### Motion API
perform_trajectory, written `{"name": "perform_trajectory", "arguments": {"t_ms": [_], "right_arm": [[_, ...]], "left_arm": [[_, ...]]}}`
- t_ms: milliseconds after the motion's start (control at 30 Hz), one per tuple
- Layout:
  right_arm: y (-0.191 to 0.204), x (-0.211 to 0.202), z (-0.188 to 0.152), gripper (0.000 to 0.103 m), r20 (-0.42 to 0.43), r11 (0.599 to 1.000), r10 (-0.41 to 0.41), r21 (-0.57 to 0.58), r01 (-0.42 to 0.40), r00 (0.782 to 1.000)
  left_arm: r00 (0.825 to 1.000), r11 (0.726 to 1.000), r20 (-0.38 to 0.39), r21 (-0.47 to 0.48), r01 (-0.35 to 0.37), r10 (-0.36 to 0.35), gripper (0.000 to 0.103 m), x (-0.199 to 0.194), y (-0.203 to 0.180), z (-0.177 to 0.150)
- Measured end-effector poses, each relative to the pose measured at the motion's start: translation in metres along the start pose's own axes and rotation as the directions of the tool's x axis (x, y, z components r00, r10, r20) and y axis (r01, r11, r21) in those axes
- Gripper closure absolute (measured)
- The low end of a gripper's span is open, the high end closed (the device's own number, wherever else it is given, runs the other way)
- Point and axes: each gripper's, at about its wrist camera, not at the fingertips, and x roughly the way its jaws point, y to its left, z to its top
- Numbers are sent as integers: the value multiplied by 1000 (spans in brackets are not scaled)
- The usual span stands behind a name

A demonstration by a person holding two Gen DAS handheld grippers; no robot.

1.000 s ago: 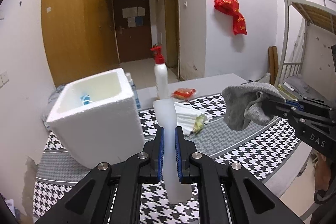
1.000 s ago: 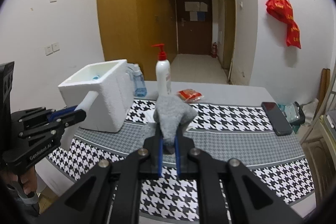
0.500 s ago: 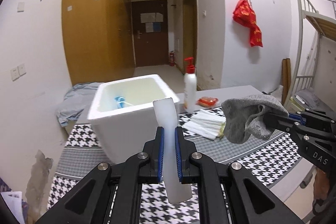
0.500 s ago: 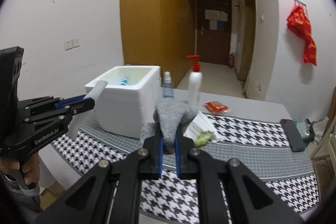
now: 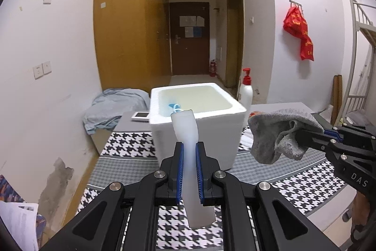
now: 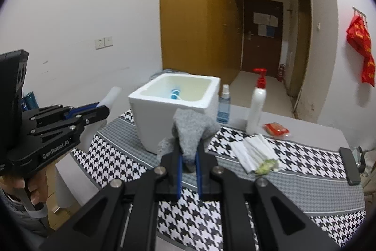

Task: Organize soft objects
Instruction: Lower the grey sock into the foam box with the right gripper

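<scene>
A: Your left gripper (image 5: 189, 158) is tilted down a bit, jaws narrow and clamped on a soft white tube (image 5: 188, 157). The tube stands nearly upright between the blue pads (image 5: 180, 171), its flat end pointing at the white foam box (image 5: 199, 128).

B: And the right one?

A: Your right gripper (image 6: 188, 162) has the same downward tilt, jaws nearly closed on a grey sock (image 6: 191, 133). The sock bunches above the fingertips and droops to either side. From the left wrist view it hangs in the air just right of the box, clear of its wall.

B: Where's the box?

A: At the left end of the houndstooth tablecloth (image 6: 293, 161), open top, with something blue (image 6: 175, 93) lying inside. Your left hand (image 6: 30, 192) grips the handle off the table's left edge.

B: Anything in the way?

A: Between the box and the far edge, just right of the box, stand a blue spray bottle (image 6: 223, 107) and a white pump bottle with a red head (image 6: 257, 105). A red packet (image 6: 276, 129) lies beyond them. Folded white cloths (image 6: 255, 154) sit mid-table, with something green at their near end. A dark phone (image 6: 349, 165) is at the right end. None of these stand between either gripper and the box opening.
</scene>
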Motion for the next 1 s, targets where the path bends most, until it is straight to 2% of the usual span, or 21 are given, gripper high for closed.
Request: {"name": "perform_trajectory", "arguments": {"t_ms": [300,767,1000], "right_arm": [[14,9,19,91,15,999,21,-27,-20,1000],[19,24,66,91,85,999,14,-37,-11,996],[18,48,81,91,60,999,20,-43,-17,998]], "left_arm": [[999,999,12,-26,-31,32,92,-5,21,0],[999,998,29,-53,-24,25,92,8,32,5],[1000,998,17,-61,-20,21,92,22,41,7]]}}
